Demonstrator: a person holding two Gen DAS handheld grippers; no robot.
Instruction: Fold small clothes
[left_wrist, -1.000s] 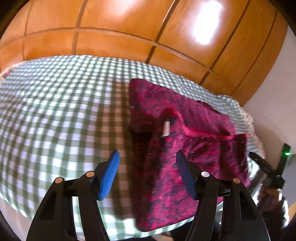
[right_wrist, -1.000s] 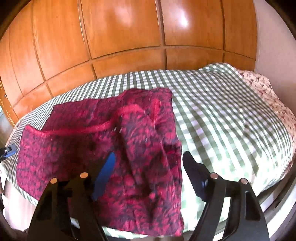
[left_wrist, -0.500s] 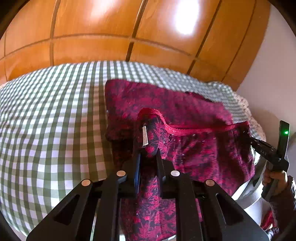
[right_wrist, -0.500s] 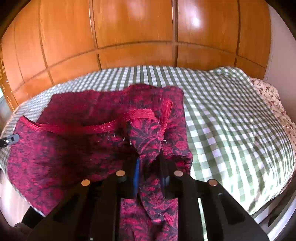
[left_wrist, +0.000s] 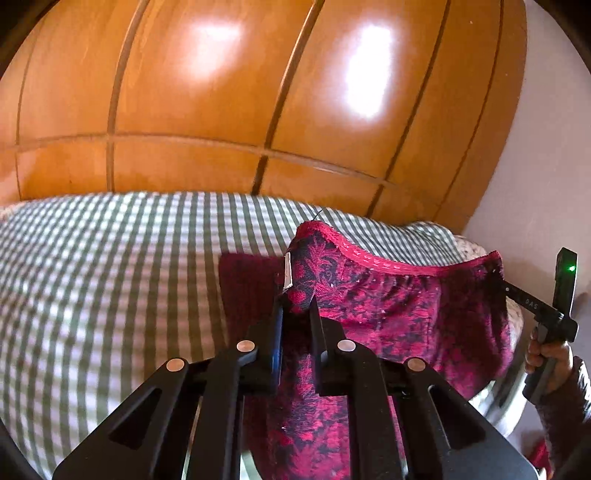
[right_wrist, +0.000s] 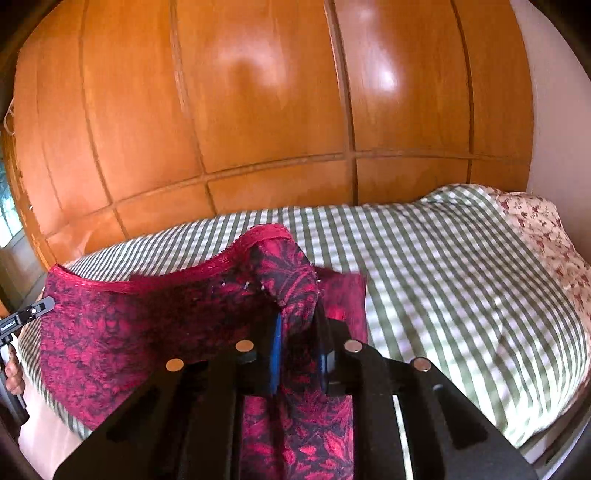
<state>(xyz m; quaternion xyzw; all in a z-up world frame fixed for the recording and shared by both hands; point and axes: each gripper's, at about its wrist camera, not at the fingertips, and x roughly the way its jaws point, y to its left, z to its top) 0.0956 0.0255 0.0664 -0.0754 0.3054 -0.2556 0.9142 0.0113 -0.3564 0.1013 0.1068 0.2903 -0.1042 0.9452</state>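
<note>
A small red and black floral garment (left_wrist: 391, 310) with a red waistband hangs stretched between my two grippers above the bed. My left gripper (left_wrist: 295, 314) is shut on its left top corner, by a white label. My right gripper (right_wrist: 297, 325) is shut on the other top corner of the garment (right_wrist: 147, 325). The right gripper also shows at the right edge of the left wrist view (left_wrist: 546, 317), and the left gripper at the left edge of the right wrist view (right_wrist: 26, 314). The garment's lower part is hidden behind the gripper bodies.
A green and white checked bedspread (left_wrist: 110, 280) covers the bed (right_wrist: 443, 280). A floral pillow (right_wrist: 546, 236) lies at the right. A glossy wooden panelled wall (left_wrist: 258, 92) stands behind the bed, with a pale wall (left_wrist: 546, 147) at the right.
Both grippers went from open over the flat garment to shut on its top corners. They have since lifted it off the bed, so it now hangs between them.
</note>
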